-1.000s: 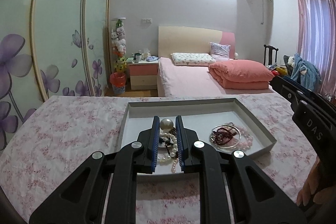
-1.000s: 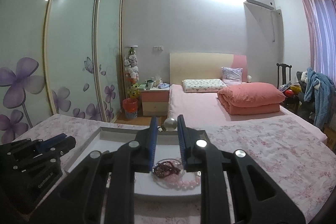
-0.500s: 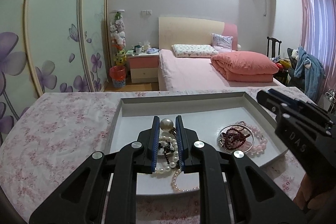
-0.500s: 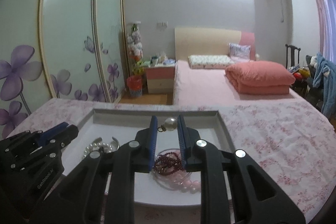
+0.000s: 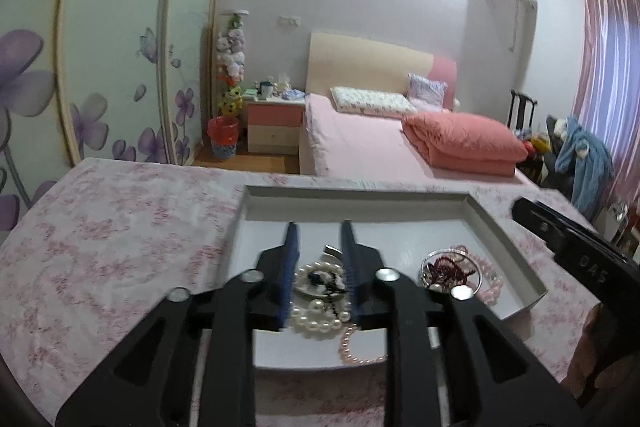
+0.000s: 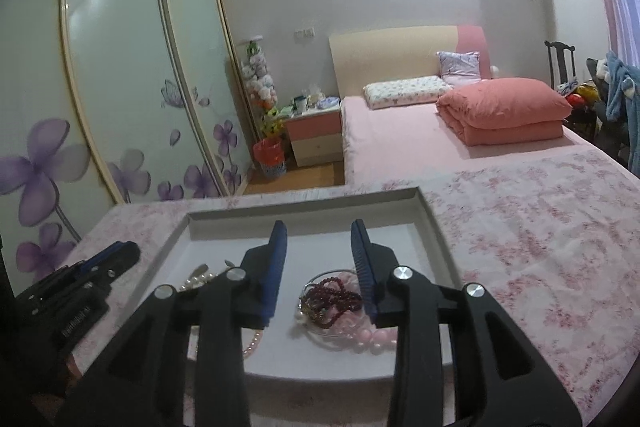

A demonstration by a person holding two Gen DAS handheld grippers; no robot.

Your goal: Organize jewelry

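A shallow grey tray (image 5: pixel 500 235) lies on the flowered cloth. In it, a heap of white pearls (image 5: pixel 316 311) with dark pieces lies between the jaws of my left gripper (image 5: pixel 319 231), which is open and empty. A thin pink bead strand (image 5: pixel 356 351) trails toward the tray's near edge. A dark red bead bracelet (image 6: pixel 332 301) with pale pink beads (image 6: pixel 370 337) lies below my right gripper (image 6: pixel 319 231), which is open and empty. The pearls show at its left (image 6: pixel 196 281).
The flowered tablecloth (image 5: pixel 100 235) spreads around the tray. Beyond the table are a pink bed (image 5: pixel 380 143), a nightstand (image 5: pixel 274 125), a red bin (image 5: pixel 223 137) and sliding wardrobe doors (image 6: pixel 120 87). A chair with clothes (image 5: pixel 576 155) stands at right.
Both grippers have opened; the large pearls seen at their fingertips earlier are no longer there. Both have dropped lower over the tray.
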